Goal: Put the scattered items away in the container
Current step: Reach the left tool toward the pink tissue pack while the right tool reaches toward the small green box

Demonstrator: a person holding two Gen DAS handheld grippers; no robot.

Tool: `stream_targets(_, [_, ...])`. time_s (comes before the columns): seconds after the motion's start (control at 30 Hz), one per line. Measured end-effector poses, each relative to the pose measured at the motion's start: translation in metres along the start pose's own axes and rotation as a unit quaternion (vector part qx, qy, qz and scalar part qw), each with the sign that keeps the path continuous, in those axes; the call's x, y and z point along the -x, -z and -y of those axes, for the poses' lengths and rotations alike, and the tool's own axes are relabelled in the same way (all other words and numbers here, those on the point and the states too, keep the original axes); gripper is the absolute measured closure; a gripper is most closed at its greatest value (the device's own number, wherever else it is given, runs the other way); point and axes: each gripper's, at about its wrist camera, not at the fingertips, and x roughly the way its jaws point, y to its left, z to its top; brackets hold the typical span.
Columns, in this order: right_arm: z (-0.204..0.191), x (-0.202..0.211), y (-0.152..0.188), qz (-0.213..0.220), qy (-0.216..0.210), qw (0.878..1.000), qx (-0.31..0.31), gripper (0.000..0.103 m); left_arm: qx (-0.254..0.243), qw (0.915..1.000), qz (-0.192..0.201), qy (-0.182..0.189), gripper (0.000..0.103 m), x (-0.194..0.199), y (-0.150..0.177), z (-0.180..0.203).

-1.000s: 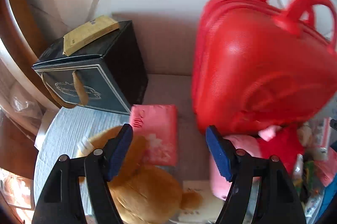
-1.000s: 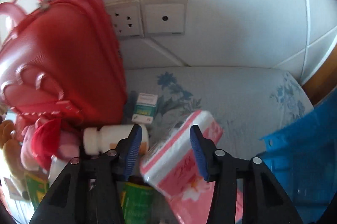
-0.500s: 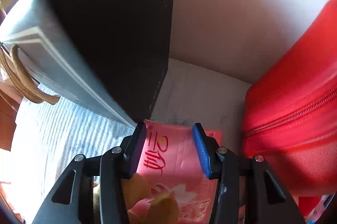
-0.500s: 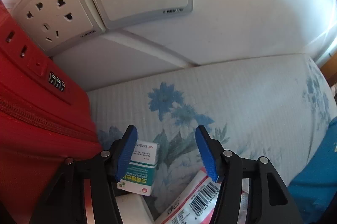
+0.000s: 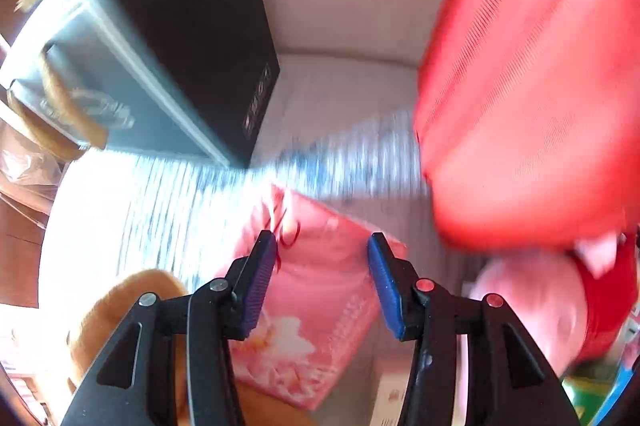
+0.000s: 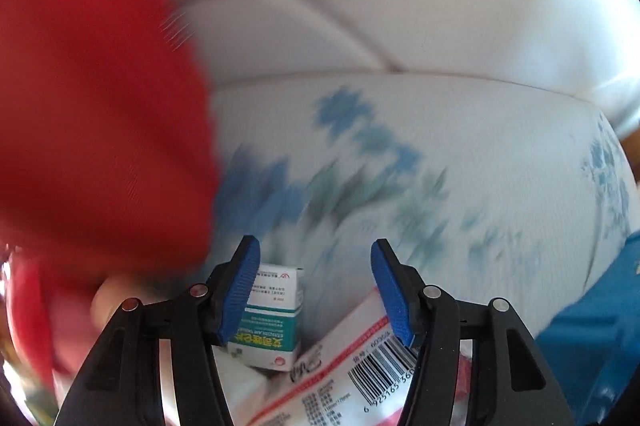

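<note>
A: L gripper [image 5: 322, 280]: your jaws are opening, partly spread astride the pink tissue pack [image 5: 308, 310] on the cloth; pads not pressing it.

B: R gripper [image 6: 316, 290]: your fingers stand part-spread, empty; small green-white box [image 6: 270, 322] just beside the left pad.

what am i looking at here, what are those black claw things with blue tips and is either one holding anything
Each picture comes from a camera mounted on a hand-held gripper, looking forward along its two black fingers with blue pads; a person carries one in each hand.

Left view: the left gripper points down at a pink tissue pack lying between its pads. The jaws are opening, so it is not gripped. Around it are a dark gift box, a red case and a brown plush toy.

Right view: the right gripper is open over a small green-and-white medicine box and a barcoded white pack, holding neither. A blue bin shows at the right edge.
</note>
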Motion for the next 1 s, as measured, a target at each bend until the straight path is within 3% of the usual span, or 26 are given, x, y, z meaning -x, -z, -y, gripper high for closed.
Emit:
stream_targets(0.1, [-0.017,0.011,0.034,-0.013,-0.035,0.999,0.014,0.045,-0.014,0.9999,-0.009,0.002,0.056,0.013,0.044,-0.003])
stream_targets(0.2, [-0.031,0.019,0.075,-0.029,-0.06,0.997,0.031,0.044,-0.068,0.9975,0.005,-0.017,0.056,0.027,0.085,0.006])
stream_targets(0.3, [-0.047,0.029,0.114,-0.044,-0.068,0.995,0.065,0.045,-0.048,0.9979,-0.016,0.041,0.056,0.038,0.106,0.0])
stream_targets(0.43, [-0.066,0.04,0.16,-0.078,-0.071,0.984,0.146,0.044,-0.07,0.9943,-0.016,0.079,0.056,0.063,0.121,-0.002])
stream_targets(0.5, [-0.057,0.051,0.158,-0.066,-0.087,0.986,0.128,0.044,-0.065,0.9938,0.025,0.087,0.055,0.083,0.111,-0.012])
stream_targets(0.57, [-0.042,0.064,0.138,-0.023,-0.078,0.992,0.095,0.044,-0.05,0.9943,0.058,0.074,0.046,0.091,0.084,-0.014])
stream_targets(0.67, [-0.015,0.075,0.098,0.023,-0.072,0.997,0.025,0.044,-0.046,0.9942,0.076,0.061,0.046,0.077,0.038,-0.03])
stream_targets(0.8, [-0.01,0.07,0.077,0.032,-0.066,0.997,0.014,0.043,-0.039,0.995,0.058,0.071,0.046,0.033,-0.022,-0.035])
stream_targets(0.9, [-0.007,0.06,0.072,0.032,-0.075,0.997,0.009,0.043,-0.032,0.997,0.03,0.063,0.046,0.001,-0.041,-0.027])
stream_targets(0.97, [-0.007,0.052,0.061,0.022,-0.078,0.997,0.007,0.042,-0.027,0.9988,-0.018,0.036,0.046,-0.027,-0.041,-0.024])
stream_targets(1.0, [-0.006,0.053,0.057,0.016,-0.075,0.997,0.006,0.042,-0.032,0.999,-0.032,0.002,0.046,-0.036,-0.035,-0.023])
